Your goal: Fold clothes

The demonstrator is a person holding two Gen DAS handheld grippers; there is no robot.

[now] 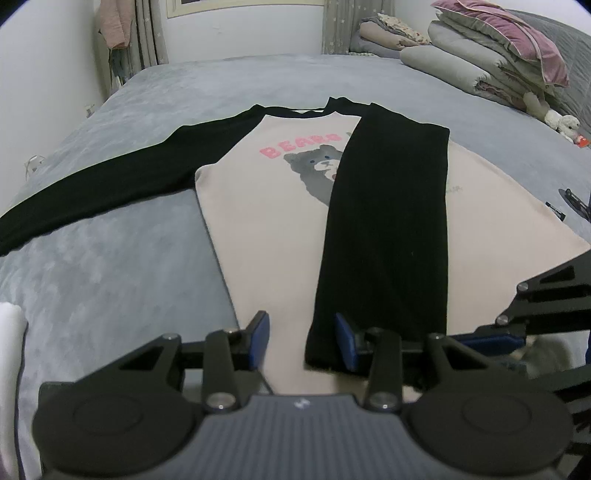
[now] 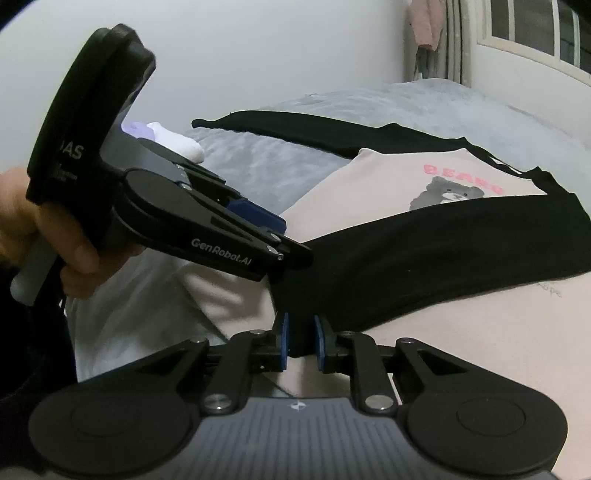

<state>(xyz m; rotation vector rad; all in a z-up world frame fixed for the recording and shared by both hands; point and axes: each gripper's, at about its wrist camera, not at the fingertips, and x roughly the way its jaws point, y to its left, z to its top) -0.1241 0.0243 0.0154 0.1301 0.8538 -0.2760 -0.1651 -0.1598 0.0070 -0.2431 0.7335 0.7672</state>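
Observation:
A pale pink shirt (image 1: 266, 229) with a bear print and black sleeves lies flat on the grey bed (image 1: 129, 266). One black sleeve (image 1: 391, 221) is folded across the body toward the hem. The other sleeve (image 1: 92, 181) lies stretched out to the left. My left gripper (image 1: 301, 338) hovers at the folded sleeve's cuff, open, the cuff's edge between its blue pads (image 1: 260, 330). In the right wrist view a hand holds the left gripper (image 2: 280, 236) just above the cuff. My right gripper (image 2: 301, 341) is shut on the black cuff (image 2: 301, 332).
Folded quilts and pillows (image 1: 498, 59) are piled at the bed's far right, with a stuffed toy (image 1: 563, 122) below them. White cloth (image 1: 11, 354) lies at the near left edge. White socks (image 2: 181, 144) sit near the wall. Curtains (image 1: 147, 33) hang behind the bed.

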